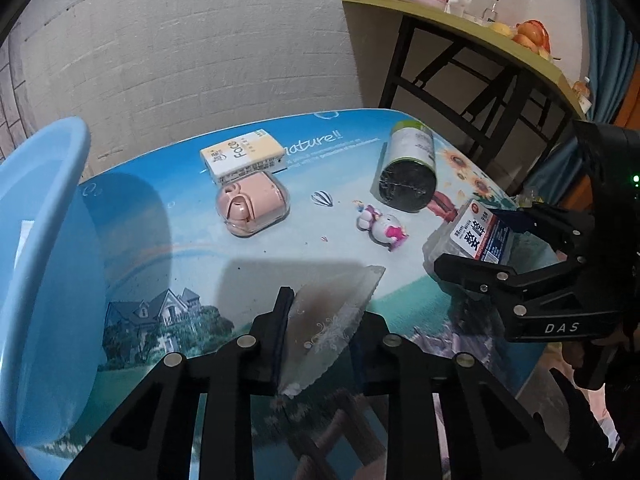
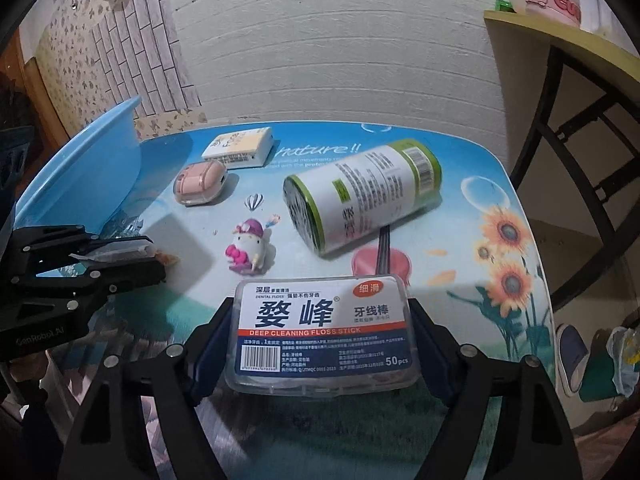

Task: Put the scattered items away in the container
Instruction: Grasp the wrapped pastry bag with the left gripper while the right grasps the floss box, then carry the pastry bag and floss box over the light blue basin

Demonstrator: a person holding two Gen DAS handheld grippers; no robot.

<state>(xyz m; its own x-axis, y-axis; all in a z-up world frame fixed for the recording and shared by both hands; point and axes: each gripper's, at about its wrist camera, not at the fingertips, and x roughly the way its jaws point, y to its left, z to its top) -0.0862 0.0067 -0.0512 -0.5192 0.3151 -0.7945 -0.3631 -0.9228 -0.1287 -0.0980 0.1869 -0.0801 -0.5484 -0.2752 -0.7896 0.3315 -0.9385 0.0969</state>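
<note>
I had the right tool (image 2: pixel 320 336) pinching the floss box (image 2: pixel 322 336) at lower centre and the left tool (image 1: pixel 320 332) pinching a clear wrapper (image 1: pixel 332 320), both bound for the blue basin (image 1: pixel 44 240) at left.

A scenery-printed blue table (image 2: pixel 460 152) is occupied by a light-blue plastic basin (image 2: pixel 80 172), a yellow-white tissue pack (image 2: pixel 238 147), a pink clear-cased box (image 2: pixel 200 182), a green-banded lying roll (image 2: pixel 364 196) and a small pink-white toy figure (image 2: pixel 250 250).
</note>
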